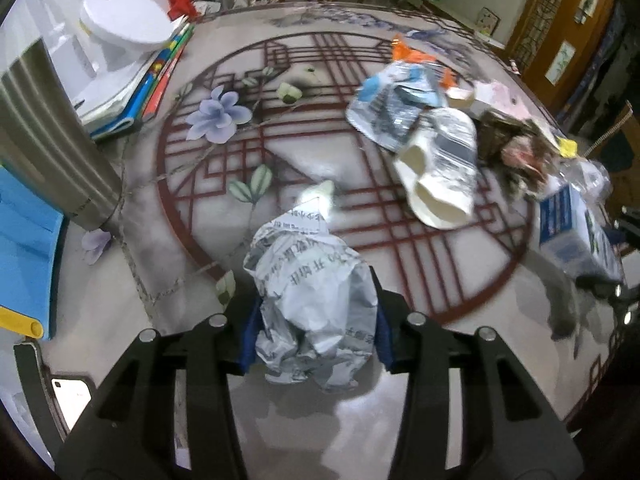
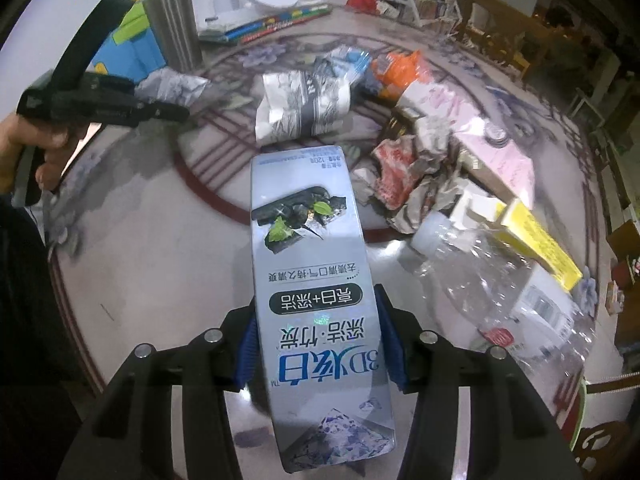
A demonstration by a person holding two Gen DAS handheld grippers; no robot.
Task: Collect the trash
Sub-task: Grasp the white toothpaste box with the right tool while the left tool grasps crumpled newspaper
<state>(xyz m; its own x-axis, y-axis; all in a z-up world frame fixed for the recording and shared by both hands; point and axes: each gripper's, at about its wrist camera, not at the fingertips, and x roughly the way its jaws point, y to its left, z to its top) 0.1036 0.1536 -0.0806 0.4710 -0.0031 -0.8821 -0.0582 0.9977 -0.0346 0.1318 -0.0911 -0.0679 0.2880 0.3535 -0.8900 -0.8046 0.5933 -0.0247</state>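
Trash pile (image 1: 432, 120) on table (image 1: 160, 300) — books (image 1: 152, 80) far left

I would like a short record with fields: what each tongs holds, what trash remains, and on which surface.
left tongs: shut on crumpled paper
right tongs: shut on toothpaste box
trash remaining: clear plastic bottle, yellow box, orange wrapper, crumpled wrappers
surface: patterned table

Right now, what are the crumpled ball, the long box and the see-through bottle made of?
The crumpled ball looks like thin printed paper: sharp creases, matte. The long box looks like glossy cardboard: flat faces, shiny print. The see-through bottle looks like thin clear plastic: dented, glinting.
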